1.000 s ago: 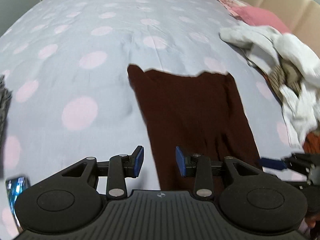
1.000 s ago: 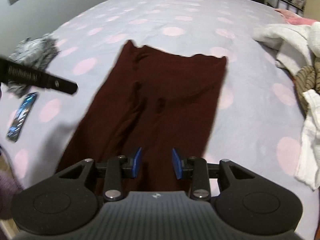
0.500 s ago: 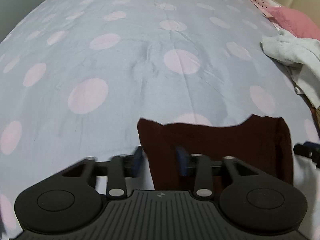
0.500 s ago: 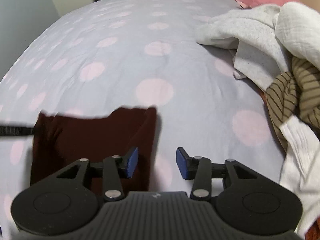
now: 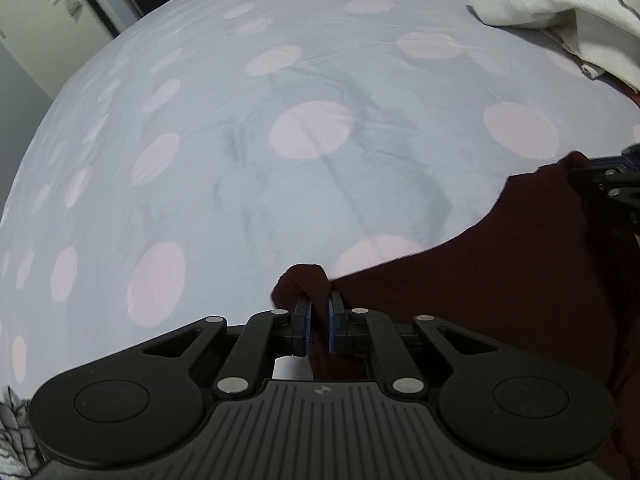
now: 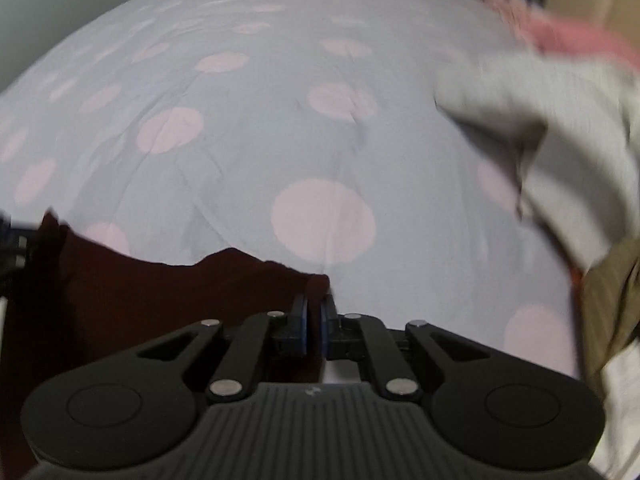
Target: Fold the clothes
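Observation:
A dark maroon garment (image 5: 500,280) lies on the bed, its far edge stretched between my two grippers. My left gripper (image 5: 318,316) is shut on the garment's far left corner, a small fold of cloth poking up between the blue pads. In the right wrist view the same garment (image 6: 160,300) spreads to the left, and my right gripper (image 6: 313,316) is shut on its far right corner. The right gripper's tip (image 5: 616,176) shows at the right edge of the left wrist view.
The bed has a grey sheet with pink dots (image 5: 280,160). A pile of white and grey clothes (image 6: 560,140) lies at the right, with a striped brown piece (image 6: 612,300) below it and a pink pillow (image 6: 560,36) behind. A grey patterned cloth (image 5: 12,432) shows at the lower left.
Both grippers slid forward along the maroon garment to its far edge and closed on its two far corners. The right view is blurred with motion.

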